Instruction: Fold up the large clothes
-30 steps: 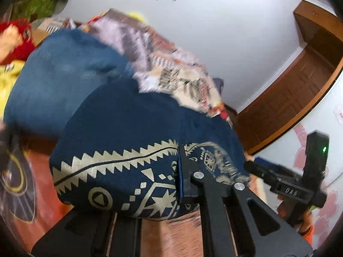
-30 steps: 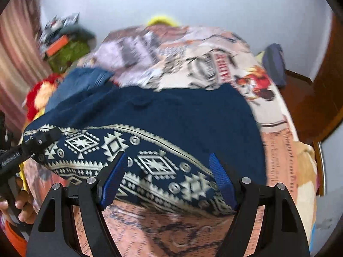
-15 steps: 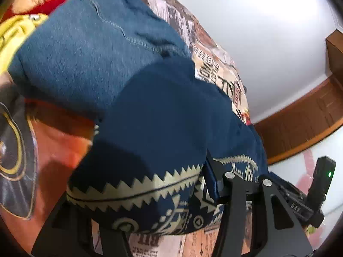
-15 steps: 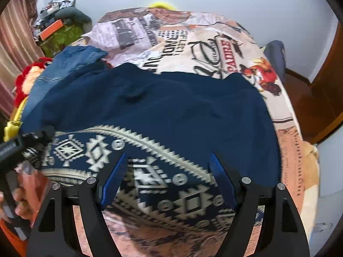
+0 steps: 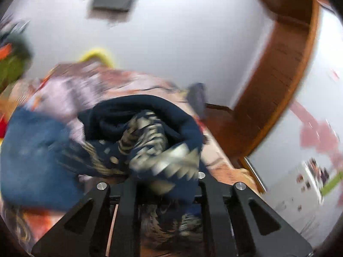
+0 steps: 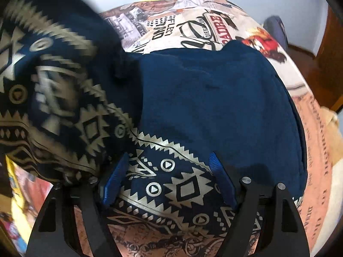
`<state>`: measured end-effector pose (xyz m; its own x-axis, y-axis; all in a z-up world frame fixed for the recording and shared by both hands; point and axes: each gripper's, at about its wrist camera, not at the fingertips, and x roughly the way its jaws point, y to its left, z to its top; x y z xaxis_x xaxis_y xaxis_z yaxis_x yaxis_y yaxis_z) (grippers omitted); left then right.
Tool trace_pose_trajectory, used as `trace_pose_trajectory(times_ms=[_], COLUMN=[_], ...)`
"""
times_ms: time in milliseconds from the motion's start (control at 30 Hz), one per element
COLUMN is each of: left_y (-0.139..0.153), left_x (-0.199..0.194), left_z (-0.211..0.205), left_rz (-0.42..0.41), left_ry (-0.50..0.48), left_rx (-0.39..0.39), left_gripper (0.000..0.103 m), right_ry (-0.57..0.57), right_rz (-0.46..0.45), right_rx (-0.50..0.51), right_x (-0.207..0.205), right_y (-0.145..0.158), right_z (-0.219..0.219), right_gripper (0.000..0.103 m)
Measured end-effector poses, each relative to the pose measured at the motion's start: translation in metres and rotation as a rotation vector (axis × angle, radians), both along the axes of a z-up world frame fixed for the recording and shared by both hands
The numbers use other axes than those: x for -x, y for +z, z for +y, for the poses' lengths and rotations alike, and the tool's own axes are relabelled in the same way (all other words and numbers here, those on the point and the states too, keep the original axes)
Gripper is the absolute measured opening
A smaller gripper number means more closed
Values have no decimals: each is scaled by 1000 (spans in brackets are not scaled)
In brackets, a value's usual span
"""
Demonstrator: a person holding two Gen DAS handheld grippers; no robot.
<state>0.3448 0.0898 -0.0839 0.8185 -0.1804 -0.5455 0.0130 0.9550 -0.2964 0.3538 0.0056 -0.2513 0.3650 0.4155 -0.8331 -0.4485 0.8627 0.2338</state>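
Observation:
A navy garment with a cream zigzag pattern (image 6: 214, 98) lies spread on the bed. In the left wrist view my left gripper (image 5: 165, 184) is shut on a bunched fold of the garment (image 5: 150, 137), lifted off the bed; its fingertips are hidden in the cloth. In the right wrist view that lifted fold (image 6: 49, 75) hangs blurred at the upper left. My right gripper (image 6: 169, 180) is open, its blue pads (image 6: 220, 177) over the patterned hem near the bed's front edge, holding nothing.
The bed has a printed newspaper-style cover (image 6: 188, 23). Blue jeans (image 5: 32, 154) lie at the garment's left. A wooden door frame (image 5: 278, 90) and dark floor are to the right. A small dark bundle (image 6: 276, 30) sits at the far right of the bed.
My left gripper has lifted its side of the garment and swung it up and over toward the middle. The right gripper has stayed open over the hem, moving slightly closer.

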Motion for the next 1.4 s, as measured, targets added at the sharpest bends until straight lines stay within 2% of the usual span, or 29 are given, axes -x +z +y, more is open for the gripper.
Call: trace_pose_trajectory(times_ms=[67, 167, 233, 333, 467, 633, 800, 900, 1000, 1067, 1133, 1200, 1267, 1400], left_y=[3, -10, -28, -66, -109, -126, -119, -109, -92, -83, -81, -86, -98, -120], left_x=[-10, -25, -34, -41, -29, 0, 18, 30, 53, 68, 79, 84, 82, 72], left_z=[-40, -74, -86, -105, -123, -128, -126, -121, -111, -101, -86, -70, -53, -25], left_rz=[1, 65, 130, 252, 351, 377, 357, 349, 299, 256, 220, 227, 268, 325], left_ry=[-62, -124, -162, -223, -276, -328, -337, -329, -327, -293, -235, -195, -164, -125], left_rx=[-80, -113, -121, -105, -110, -57, -104, -124, -148, -181, -228, -262, -256, -159], left_gripper=[11, 11, 11, 11, 11, 11, 12, 28, 48, 71, 83, 86, 86, 86], right_ry=[-7, -61, -100, -151, -203, -245, -255, -242, -199, -161, -132, -125, -126, -136], right_rz=[42, 54, 11, -57, -64, -61, -41, -33, -53, -47, -25, 11, 57, 140], right_rx=[-85, -140, -124, -47, 11, 16, -69, -91, -129, -154, -174, -187, -197, -229], right_x=[1, 9, 17, 27, 32, 38, 41, 38, 42, 40, 36, 30, 22, 7], right_y=[6, 18, 27, 37, 35, 37, 50, 58, 72, 78, 74, 66, 54, 31], right_z=[-22, -66, -95, -135, -170, -192, -194, -183, -168, -155, -143, -133, -122, -108], right_gripper=[73, 72, 72, 72, 73, 73, 72, 73, 75, 75, 76, 76, 76, 76])
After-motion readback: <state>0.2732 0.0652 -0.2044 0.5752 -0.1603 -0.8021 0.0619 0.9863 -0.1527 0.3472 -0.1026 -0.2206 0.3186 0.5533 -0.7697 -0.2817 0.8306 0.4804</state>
